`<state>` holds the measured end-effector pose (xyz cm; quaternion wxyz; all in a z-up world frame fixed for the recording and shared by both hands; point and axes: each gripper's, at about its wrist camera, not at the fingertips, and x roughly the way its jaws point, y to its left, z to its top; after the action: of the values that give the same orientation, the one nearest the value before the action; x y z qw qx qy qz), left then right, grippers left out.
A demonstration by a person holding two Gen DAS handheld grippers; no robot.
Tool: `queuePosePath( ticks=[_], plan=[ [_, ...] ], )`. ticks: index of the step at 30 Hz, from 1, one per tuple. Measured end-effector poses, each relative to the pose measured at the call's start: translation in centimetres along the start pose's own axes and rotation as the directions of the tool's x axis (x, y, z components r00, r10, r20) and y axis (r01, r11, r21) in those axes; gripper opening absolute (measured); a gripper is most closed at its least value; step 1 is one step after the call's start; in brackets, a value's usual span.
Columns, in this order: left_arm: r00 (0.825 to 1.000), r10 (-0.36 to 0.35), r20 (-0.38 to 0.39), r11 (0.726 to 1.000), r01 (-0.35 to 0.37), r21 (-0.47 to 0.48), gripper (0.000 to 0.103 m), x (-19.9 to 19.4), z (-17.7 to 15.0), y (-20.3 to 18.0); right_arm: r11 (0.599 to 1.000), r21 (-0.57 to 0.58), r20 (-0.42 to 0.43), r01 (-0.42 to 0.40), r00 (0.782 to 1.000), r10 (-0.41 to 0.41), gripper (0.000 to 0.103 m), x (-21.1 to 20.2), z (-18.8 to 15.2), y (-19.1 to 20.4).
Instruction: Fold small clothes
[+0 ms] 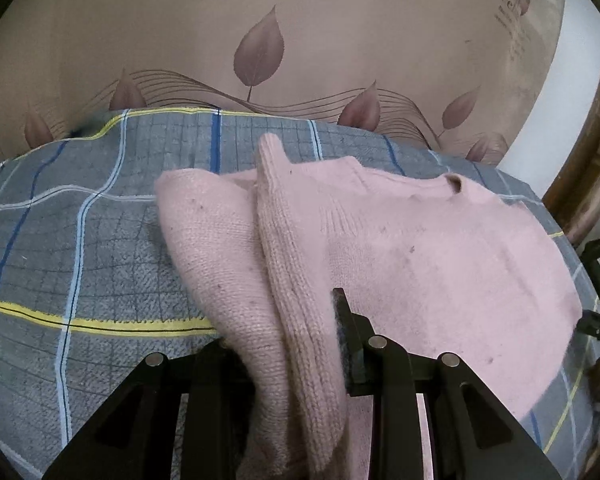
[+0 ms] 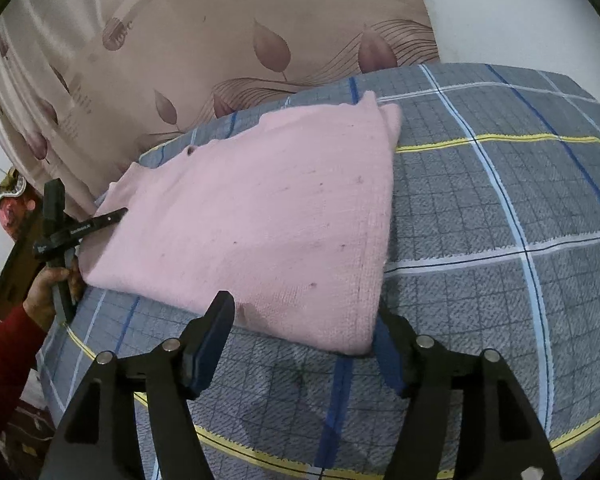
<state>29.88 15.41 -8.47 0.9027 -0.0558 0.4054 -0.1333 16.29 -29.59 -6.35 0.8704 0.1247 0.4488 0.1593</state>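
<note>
1. Our left gripper (image 1: 292,340) clamps a fold of the pink sweater (image 2: 252,216).
2. Our right gripper (image 2: 304,344) stands released beside the sweater's corner.
3. The sweater lies on the plaid sheet (image 2: 500,240).
4. The headboard (image 2: 204,32) shows a large "R"; the rest is unreadable.

We have two cameras, one on each gripper. Our left camera looks down from very close at the pink sweater (image 1: 400,248), toward the leaf curtain (image 1: 260,52). Our right camera sits a bit back, looking across the checked cover (image 2: 500,240) at the same sweater and curtain. It also sees the left gripper (image 2: 118,215) far off.
</note>
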Motion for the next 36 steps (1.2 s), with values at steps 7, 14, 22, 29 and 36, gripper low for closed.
queuePosePath(
  ticks=[7, 14, 22, 29, 36],
  plan=[
    [0.999, 0.041, 0.006, 0.999, -0.041, 0.030, 0.028, -0.2, -0.1, -0.4, 1.000, -0.004, 0.006, 0.017, 1.000, -0.017, 0.065, 0.0, -0.1, 0.0],
    [0.998, 0.064, 0.010, 0.997, -0.064, 0.048, 0.028, -0.2, -0.1, -0.8, 0.993, 0.024, 0.116, 0.111, 0.987, -0.113, 0.067, -2.1, -0.4, -0.1],
    [0.996, 0.092, 0.013, 0.993, -0.092, 0.070, 0.029, -0.2, -0.1, -1.3, 0.996, -0.048, 0.159, 0.081, 0.985, -0.072, 0.067, -1.7, 0.5, 4.1],
    [0.994, 0.110, 0.014, 0.990, -0.111, 0.085, 0.029, -0.2, -0.1, -1.6, 0.971, -0.213, 0.099, 0.107, 0.991, -0.088, 0.067, 2.7, 3.3, 8.9],
    [0.992, 0.127, 0.003, 0.987, -0.127, 0.094, 0.029, -0.1, 0.1, -1.8, 0.943, -0.260, 0.040, 0.206, 0.978, -0.203, 0.068, 6.7, 3.3, 8.8]
  ],
)
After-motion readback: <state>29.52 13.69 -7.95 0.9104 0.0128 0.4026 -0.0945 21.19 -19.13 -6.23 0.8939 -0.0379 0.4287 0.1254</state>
